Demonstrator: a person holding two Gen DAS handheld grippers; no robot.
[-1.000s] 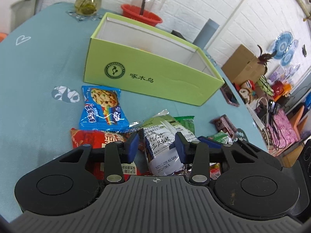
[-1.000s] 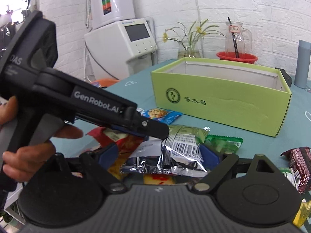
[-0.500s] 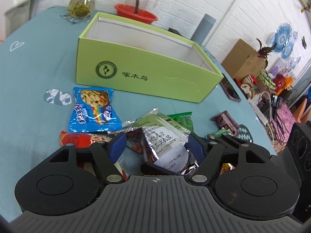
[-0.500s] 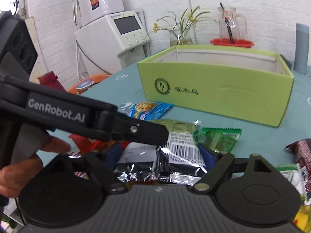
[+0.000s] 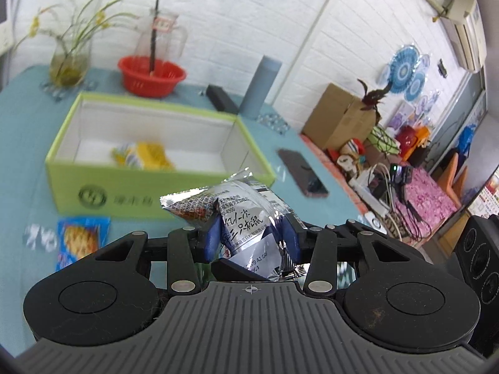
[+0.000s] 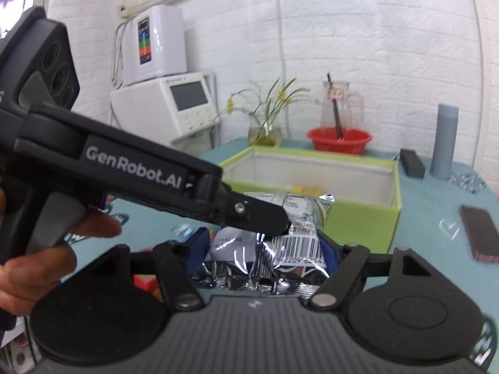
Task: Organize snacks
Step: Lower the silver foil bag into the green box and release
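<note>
A silver snack packet [image 5: 240, 215] with black print and a barcode is held up off the table by both grippers. My left gripper [image 5: 251, 237] is shut on one end of it. My right gripper [image 6: 265, 249] is shut on the other end, the barcode end [image 6: 296, 246]. The left gripper's body [image 6: 140, 171] crosses the right wrist view. The green box [image 5: 103, 193] stands just beyond the packet, open, with a yellow snack [image 5: 143, 155] inside. It also shows in the right wrist view [image 6: 358, 215].
A blue cookie packet [image 5: 81, 237] lies on the teal table [image 5: 21, 124] in front of the box. A phone [image 5: 302, 176], red basket [image 5: 151, 76], grey cylinder [image 5: 260, 88], black block [image 5: 221, 101] and plant vase [image 5: 70, 59] stand around the box.
Both grippers have risen from the snack pile with the silver packet between them. The left jaws, wide half a second ago, have closed on it. The box interior is now in view.
</note>
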